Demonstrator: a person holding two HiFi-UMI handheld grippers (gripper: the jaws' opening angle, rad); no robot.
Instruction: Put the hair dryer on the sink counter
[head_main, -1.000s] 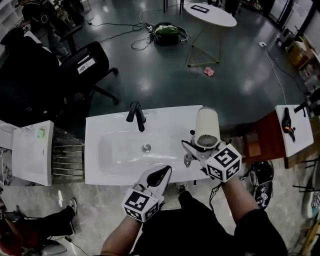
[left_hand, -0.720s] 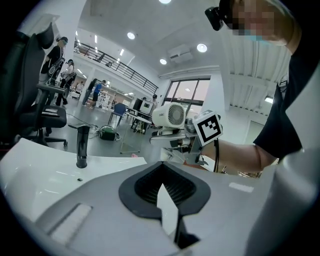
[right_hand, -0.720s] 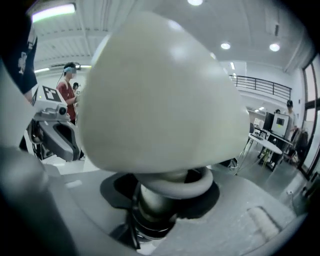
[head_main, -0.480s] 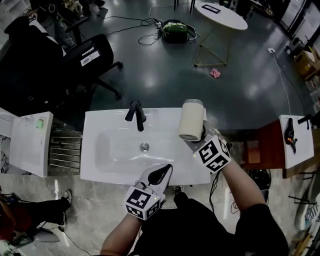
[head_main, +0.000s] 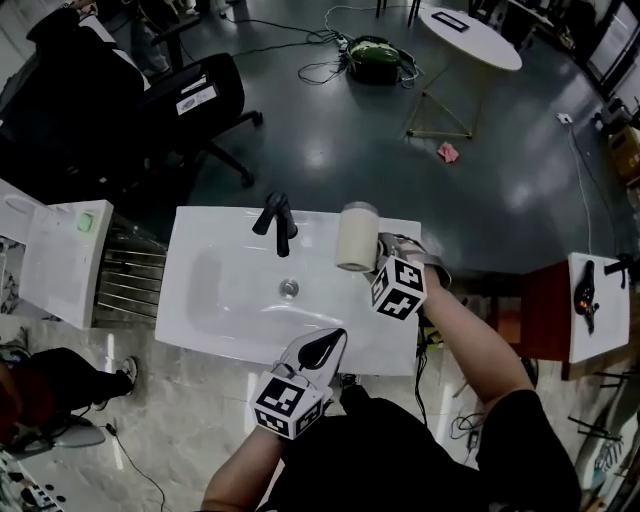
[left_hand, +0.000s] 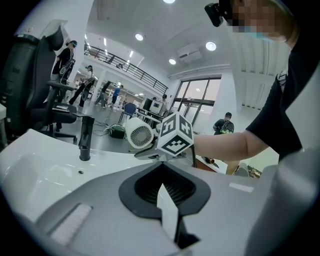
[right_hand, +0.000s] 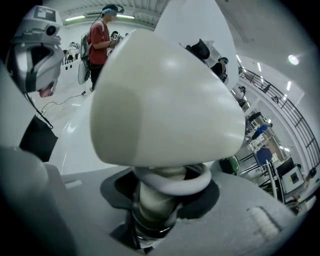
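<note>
My right gripper (head_main: 376, 258) clamps the dryer (head_main: 356, 237) by its handle, barrel over the counter (head_main: 215, 225) for setting down, while my left gripper (head_main: 318, 350) hangs closed and empty.

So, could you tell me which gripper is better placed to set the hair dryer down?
Right: the right gripper holds the hair dryer over the sink counter; the left gripper is shut and empty.
</note>
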